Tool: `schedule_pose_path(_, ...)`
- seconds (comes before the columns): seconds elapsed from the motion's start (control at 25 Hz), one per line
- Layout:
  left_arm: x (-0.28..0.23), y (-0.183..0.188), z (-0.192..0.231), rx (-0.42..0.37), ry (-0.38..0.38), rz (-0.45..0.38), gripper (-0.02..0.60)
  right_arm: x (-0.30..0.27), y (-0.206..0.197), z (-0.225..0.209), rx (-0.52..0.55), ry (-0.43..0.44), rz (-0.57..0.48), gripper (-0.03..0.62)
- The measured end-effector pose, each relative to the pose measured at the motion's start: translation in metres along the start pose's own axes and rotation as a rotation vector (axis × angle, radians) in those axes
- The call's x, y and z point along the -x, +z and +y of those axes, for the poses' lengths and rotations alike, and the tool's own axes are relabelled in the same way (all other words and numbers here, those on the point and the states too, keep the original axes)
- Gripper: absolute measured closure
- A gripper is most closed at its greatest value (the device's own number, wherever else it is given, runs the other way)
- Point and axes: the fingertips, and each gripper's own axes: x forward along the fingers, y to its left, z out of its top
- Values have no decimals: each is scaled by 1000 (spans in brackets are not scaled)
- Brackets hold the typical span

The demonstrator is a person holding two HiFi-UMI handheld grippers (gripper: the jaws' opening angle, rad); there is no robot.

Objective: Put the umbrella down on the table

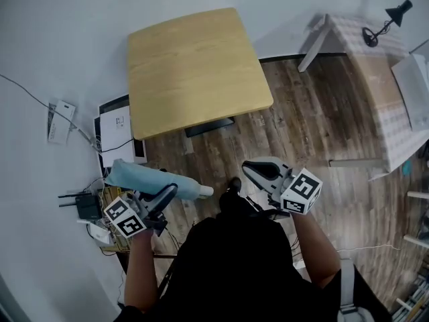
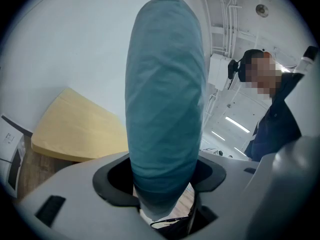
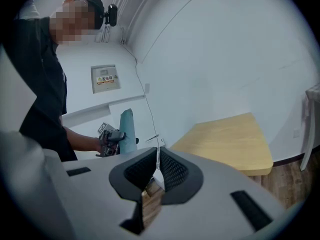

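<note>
Umbrella (image 1: 149, 178) clamped in left hand-held gripper (image 2: 162, 186), clear of table (image 1: 194, 59) | right hand-held gripper (image 3: 156, 170) closed tight, empty

The pale wooden table (image 1: 194, 66) stands on plank floor (image 1: 315, 126), seemingly against the wall (image 1: 67, 32).

The head view looks steeply down from above the person onto the table (image 1: 194, 66) at upper centre, while both gripper views sit low and look up along their own jaws (the left one very near the umbrella (image 2: 165, 99)), and all three share that table.
</note>
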Motion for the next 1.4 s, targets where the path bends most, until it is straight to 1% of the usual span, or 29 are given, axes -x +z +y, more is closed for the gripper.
schedule_pose_path(0.2, -28, 28, 16, -15, 23, -8, 288, -11, 18, -34, 0, 35, -6, 566)
schedule_pose_path(0.4, -39, 51, 33, 0, 26, -30, 288, -28, 21, -53, -19, 42, 0, 566)
schedule_pose_path(0.6, -49, 70, 60, -13, 16, 7, 288, -46, 32, -71, -13, 27, -4, 566)
schedule_pose_path(0.72, -56, 87, 85, -13, -12, 13, 288, -62, 39, -86, -11, -6, -7, 566)
schedule_pose_path(0.92, -68, 129, 135, 15, -54, 12, 288, -98, 63, -106, -23, -66, -13, 566)
schedule_pose_path(1.16, -79, 194, 182, -28, -131, 44, 288, -152, 100, -136, -14, -121, -16, 566)
schedule_pose_path(1.4, -80, 235, 222, -23, -207, 65, 288, -196, 126, -157, -16, -182, -33, 566)
